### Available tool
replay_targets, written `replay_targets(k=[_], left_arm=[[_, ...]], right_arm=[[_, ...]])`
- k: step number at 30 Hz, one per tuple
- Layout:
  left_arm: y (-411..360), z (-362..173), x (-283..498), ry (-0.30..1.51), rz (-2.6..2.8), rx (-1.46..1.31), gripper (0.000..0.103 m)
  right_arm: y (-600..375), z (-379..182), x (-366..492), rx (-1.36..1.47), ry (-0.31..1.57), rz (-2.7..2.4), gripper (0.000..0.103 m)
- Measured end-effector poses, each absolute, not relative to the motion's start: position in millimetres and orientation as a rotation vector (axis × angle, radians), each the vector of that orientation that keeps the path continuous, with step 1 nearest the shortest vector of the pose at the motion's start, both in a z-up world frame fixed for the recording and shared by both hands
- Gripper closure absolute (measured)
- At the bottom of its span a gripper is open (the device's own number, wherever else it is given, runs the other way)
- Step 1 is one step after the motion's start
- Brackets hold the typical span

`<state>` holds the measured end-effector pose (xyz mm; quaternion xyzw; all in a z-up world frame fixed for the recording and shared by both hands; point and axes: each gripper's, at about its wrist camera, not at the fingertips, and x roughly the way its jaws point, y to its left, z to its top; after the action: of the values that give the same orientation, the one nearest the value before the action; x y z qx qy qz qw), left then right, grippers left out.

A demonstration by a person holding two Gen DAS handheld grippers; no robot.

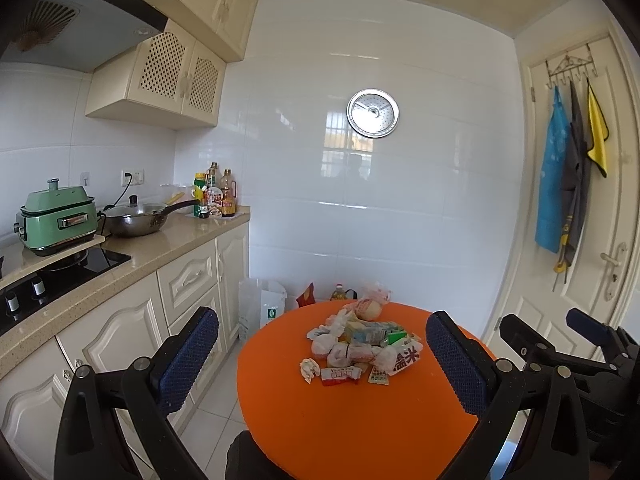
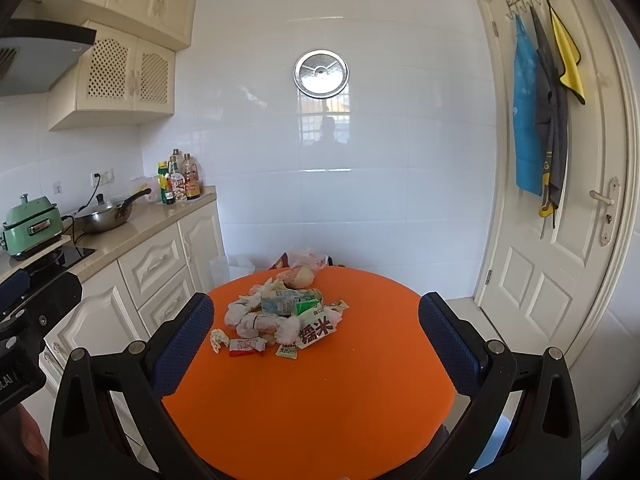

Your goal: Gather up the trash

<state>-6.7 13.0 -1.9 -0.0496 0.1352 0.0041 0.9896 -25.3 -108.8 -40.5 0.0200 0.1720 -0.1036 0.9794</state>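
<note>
Blue textured pads [image 2: 448, 344] of the right gripper [image 2: 316, 344] and of the left gripper [image 1: 322, 360] are spread wide, nothing held. Ahead, a trash pile [image 2: 280, 316] lies mid-way across the orange table [image 2: 320, 420]; wrappers are judged light, soft, crushable, best pinched at loose edges. A red packet [image 2: 247, 347] lies nearest, long axis left–right

Table's [image 1: 280, 420] near edge — cut off
</note>
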Motion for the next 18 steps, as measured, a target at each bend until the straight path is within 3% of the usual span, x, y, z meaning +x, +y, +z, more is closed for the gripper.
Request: replay_targets(k=[9, 18], left_arm=[[8.7, -7.5, 20.3, 0.273, 0.016, -0.081, 0.001], [9.6, -24.1, 97.1, 0.373, 0.016, -0.105, 0.001]], right_arm=[[-113.1, -46.6, -2.0, 0.036, 0.365, -0.203, 0.000], [-130.6, -65.5, 50.9, 0.041, 0.450, -0.199, 0.000]])
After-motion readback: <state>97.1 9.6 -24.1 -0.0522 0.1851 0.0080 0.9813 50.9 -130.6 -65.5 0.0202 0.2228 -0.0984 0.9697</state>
